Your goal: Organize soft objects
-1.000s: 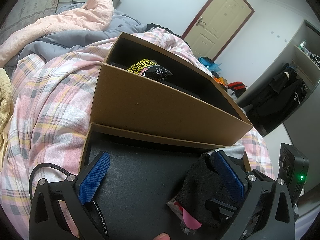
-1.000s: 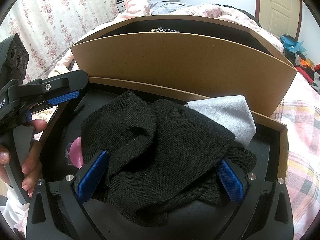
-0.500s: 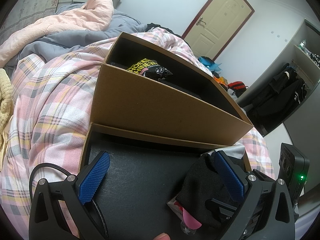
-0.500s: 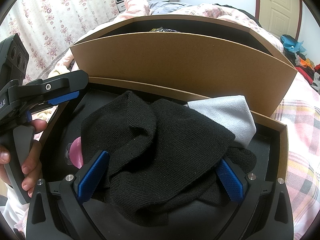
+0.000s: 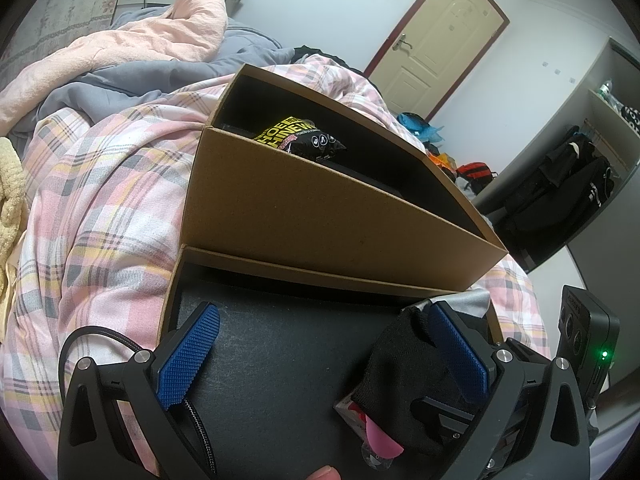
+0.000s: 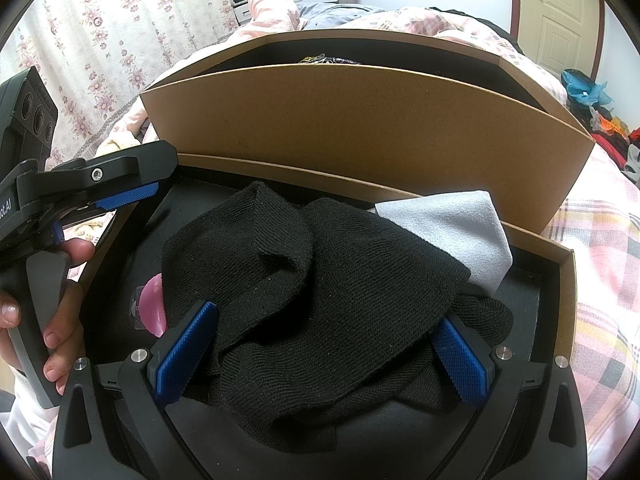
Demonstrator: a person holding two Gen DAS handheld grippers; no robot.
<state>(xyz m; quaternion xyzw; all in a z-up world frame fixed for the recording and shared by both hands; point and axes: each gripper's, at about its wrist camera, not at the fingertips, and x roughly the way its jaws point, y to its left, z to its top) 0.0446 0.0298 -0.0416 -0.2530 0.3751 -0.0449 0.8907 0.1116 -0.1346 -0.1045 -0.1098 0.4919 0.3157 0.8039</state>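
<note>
A pile of black socks [image 6: 320, 300] lies in the shallow black-lined cardboard tray [image 6: 560, 280] on the bed. My right gripper [image 6: 323, 356] is open, with its blue pads on either side of the pile. A grey cloth [image 6: 452, 224] sticks out behind the socks, and a pink round item [image 6: 154, 304] shows at their left edge. My left gripper [image 5: 324, 354] hangs open over the tray's bare left half [image 5: 280, 344], nothing between its pads. The black socks [image 5: 400, 380] sit by its right finger, the grey cloth [image 5: 476, 300] beyond.
A deeper brown cardboard box [image 5: 320, 216] stands right behind the tray and holds a black and yellow packet [image 5: 300, 140]. Pink plaid bedding [image 5: 100, 200] surrounds both. A hand [image 6: 60, 320] holds the left gripper's handle. A door [image 5: 436, 40] lies far back.
</note>
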